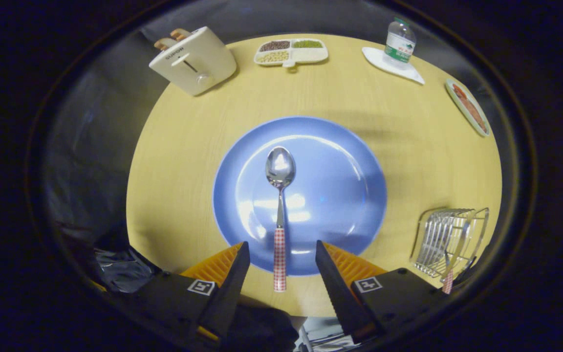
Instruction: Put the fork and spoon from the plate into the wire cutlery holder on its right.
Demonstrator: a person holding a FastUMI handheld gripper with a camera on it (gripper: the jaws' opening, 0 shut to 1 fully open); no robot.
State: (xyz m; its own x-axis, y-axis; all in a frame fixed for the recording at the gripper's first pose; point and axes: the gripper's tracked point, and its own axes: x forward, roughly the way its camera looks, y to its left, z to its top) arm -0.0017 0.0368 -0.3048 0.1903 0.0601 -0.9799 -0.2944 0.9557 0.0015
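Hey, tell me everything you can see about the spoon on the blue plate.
The spoon has a shiny metal bowl and neck and a red-and-white checked handle. It lies flat and straight on the blue plate, bowl face up near the plate's middle, pointing away from the gripper. Its handle crosses the plate's near rim and its tip overhangs the yellow table. The handle sits in the gap between the open gripper's fingers, and neither finger touches it.

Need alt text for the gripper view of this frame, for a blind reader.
The open gripper straddles the checked handle of a spoon lying on a blue plate, jaws not touching it. The fork already stands in the wire holder to the right.
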